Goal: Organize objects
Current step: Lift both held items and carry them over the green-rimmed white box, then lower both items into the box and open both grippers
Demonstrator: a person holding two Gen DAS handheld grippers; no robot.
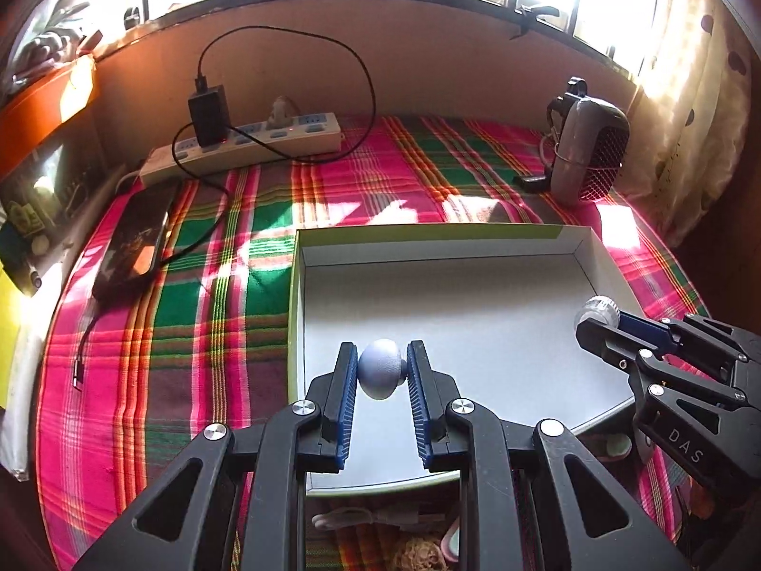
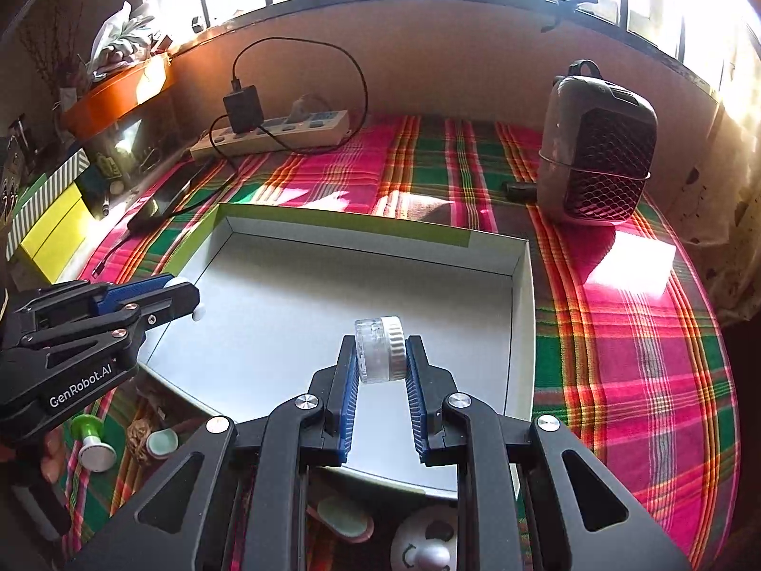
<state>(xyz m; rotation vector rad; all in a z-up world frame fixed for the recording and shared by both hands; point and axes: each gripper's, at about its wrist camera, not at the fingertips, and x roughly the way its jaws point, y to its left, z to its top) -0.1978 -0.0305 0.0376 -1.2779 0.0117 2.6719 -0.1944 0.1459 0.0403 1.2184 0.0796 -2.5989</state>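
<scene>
Item: left gripper (image 1: 380, 373) — blue pads clamped on a small grey-blue ball (image 1: 379, 369), held over the lower left part of the white box (image 1: 584, 247) in the left wrist view.

Item: right gripper (image 2: 380, 357) — pads clamped on a small clear jar with a pale ribbed lid (image 2: 380, 349), lying on its side between them, centre of the right wrist view, above the box floor.

Step in hand, as judged: carrying both pieces in for placing in the box.

Handling notes:
- Lower each piece until it is close to the box floor before parting the pads; the ball would likely roll if dropped, and the jar may too, since it lies on its side.
- Set the two well apart; the grippers already stand near each other over the box.
- Keep clear of the box walls, which look thin and may shift on the plaid cloth (image 2: 618, 342).

Hard to make out:
- The near edge of the box is covered by the gripper bodies at the bottom of both frames.
- Small things lie below that edge, lower centre and lower left — a green-topped piece (image 2: 90, 438), a pale round item, something pink — all partly cut off, identity uncertain.
- Jar contents cannot be told.
- Whether either piece touches the box floor cannot be told.
</scene>
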